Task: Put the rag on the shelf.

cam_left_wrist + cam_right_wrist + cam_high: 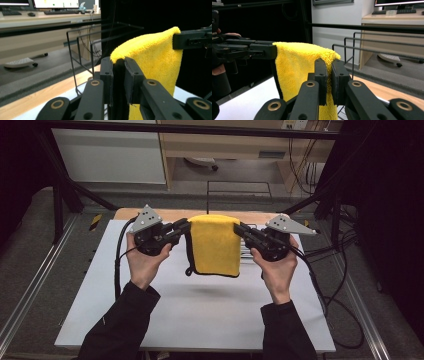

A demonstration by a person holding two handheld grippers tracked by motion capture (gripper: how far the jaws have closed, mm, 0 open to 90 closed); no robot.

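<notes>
Folded yellow terry microfibre cloth with dark edge trim is held up in the air above the white tabletop, stretched between both tools, lower part hanging free with a shadow under it. Left tool has its jaws pinched nearly together on the cloth's top left corner; in the left gripper view a thin bit of yellow pile sits in the narrow gap. Right tool is clamped the same way on the top right corner; right gripper view shows the fabric pressed between the jaws. Black wire rack stands just behind the cloth at the far edge of the tabletop, by the light wooden strip. Looks like the cloth is being carried toward draping over that rack, judging by how close they are. Risks: both grips sit right at the corners, only a little fabric in each, so pulling the tools apart or a jerk could slip a corner out and drop that side. Uneven height would skew the fold. The hanging bottom edge and loose trim loop could snag on a rack bar if brought in too low. Letting the tools drift inward would let the top edge sag and bunch.
</notes>
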